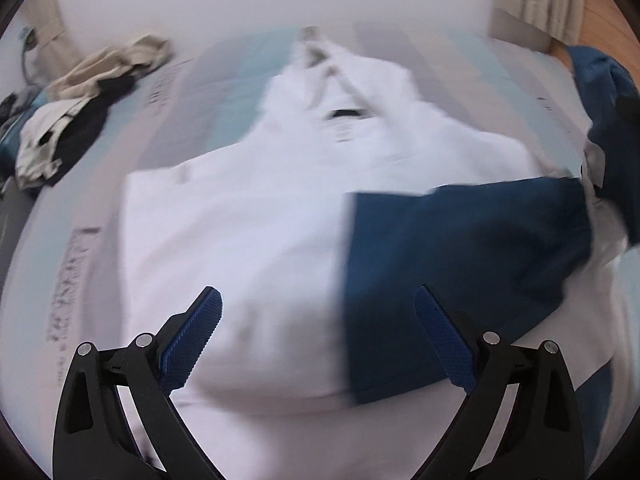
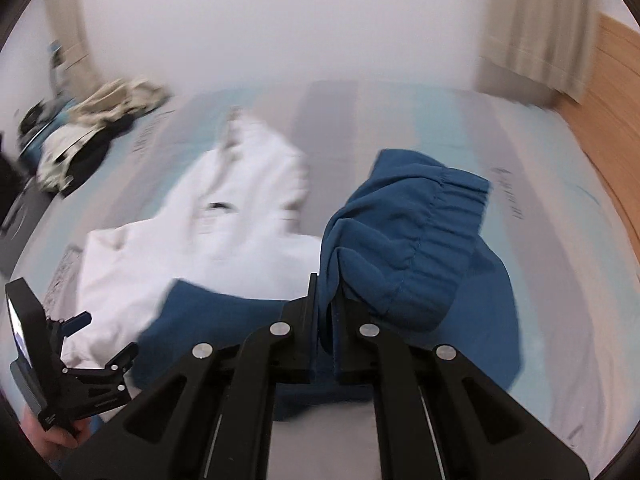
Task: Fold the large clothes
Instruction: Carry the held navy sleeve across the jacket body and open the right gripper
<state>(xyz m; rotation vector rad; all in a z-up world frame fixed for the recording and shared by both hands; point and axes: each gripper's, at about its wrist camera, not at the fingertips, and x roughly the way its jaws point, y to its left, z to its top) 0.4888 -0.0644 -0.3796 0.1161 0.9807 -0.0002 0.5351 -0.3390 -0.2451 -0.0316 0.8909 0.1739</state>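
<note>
A large white garment with blue sleeves (image 1: 248, 216) lies spread on the bed, collar at the far end. One blue sleeve (image 1: 460, 264) is folded across its lower right. My left gripper (image 1: 318, 300) is open and empty, hovering over the garment's lower part. My right gripper (image 2: 326, 292) is shut on the blue sleeve cuff (image 2: 404, 236) and holds it raised above the bed; the white body (image 2: 192, 224) lies to its left. The left gripper (image 2: 104, 340) shows at the lower left of the right wrist view. Both views are motion-blurred.
A pile of beige, white and dark clothes (image 1: 80, 104) lies at the bed's far left. The bed sheet (image 1: 460, 72) is striped pale blue and grey. A curtain (image 2: 540, 28) and wooden headboard (image 2: 612, 128) stand at the right.
</note>
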